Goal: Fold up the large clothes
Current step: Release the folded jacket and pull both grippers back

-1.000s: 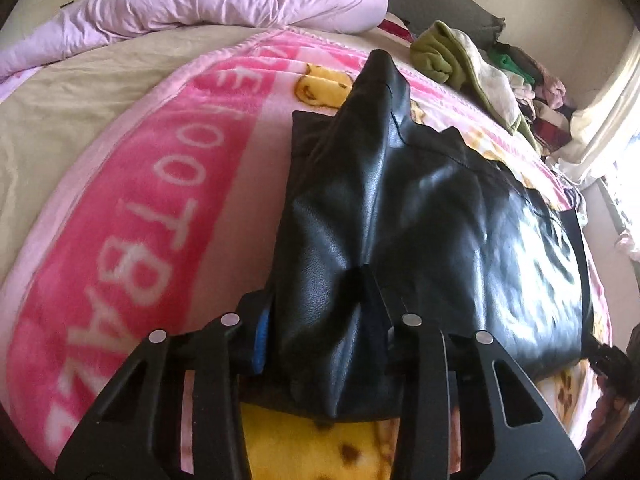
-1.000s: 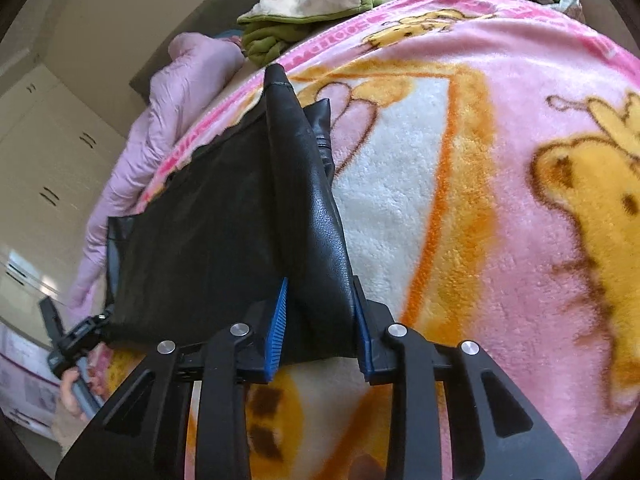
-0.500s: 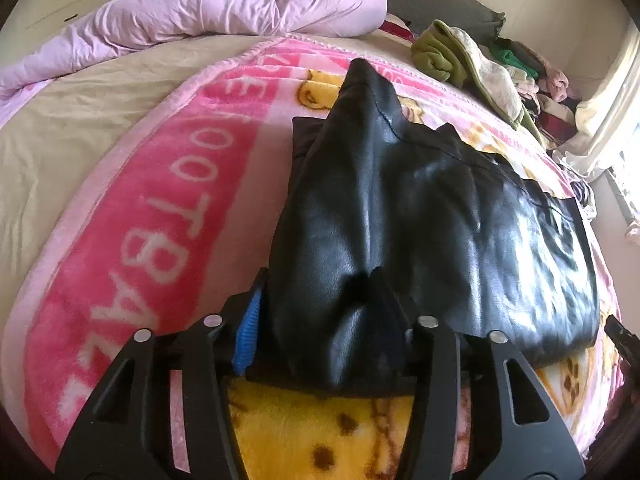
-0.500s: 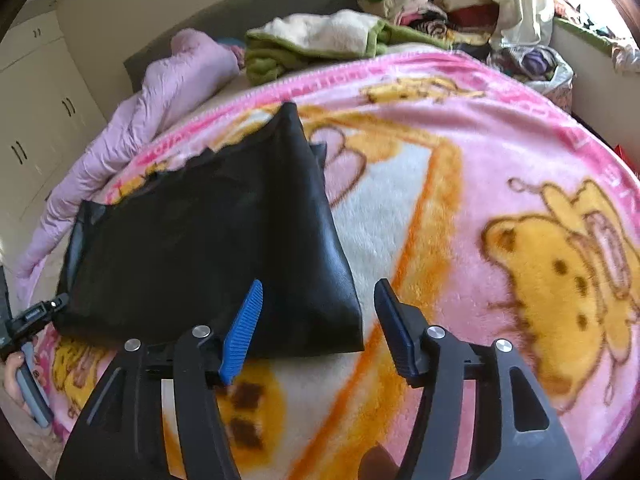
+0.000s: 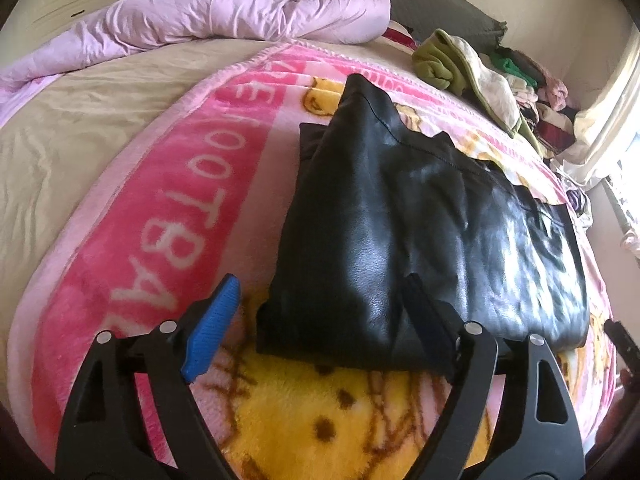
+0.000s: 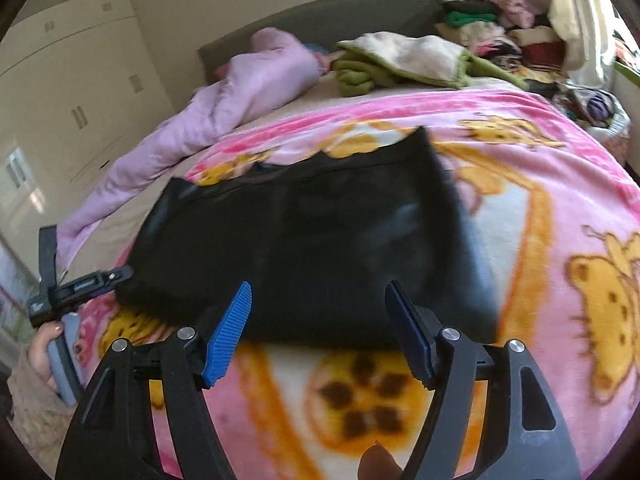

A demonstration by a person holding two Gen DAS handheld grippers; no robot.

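A black leather-like garment [image 5: 420, 232] [image 6: 320, 240] lies folded flat on the pink cartoon blanket [image 5: 168, 240] [image 6: 560, 200]. My left gripper [image 5: 322, 292] is at its near corner, jaws opening. That corner lies between them, and the blue left pad [image 5: 212, 328] stands clear of it. My right gripper [image 6: 318, 288] hovers over the garment's near edge, jaws opening with nothing pinched. In the right wrist view the left gripper [image 6: 80, 284] shows at the garment's left end, with a hand [image 6: 44, 352] on its handle.
A crumpled lilac duvet [image 5: 224, 16] [image 6: 240, 88] lies along the far side of the bed. A green and cream blanket [image 5: 460, 64] [image 6: 400, 60] and a heap of clothes [image 6: 504, 28] sit by the grey headboard [image 6: 328, 20]. Cream wardrobes [image 6: 80, 80] stand beyond.
Both grippers opened and let go of the black garment, which now lies flat. The right gripper rolled, rose and drew back from it. The left barely moved.
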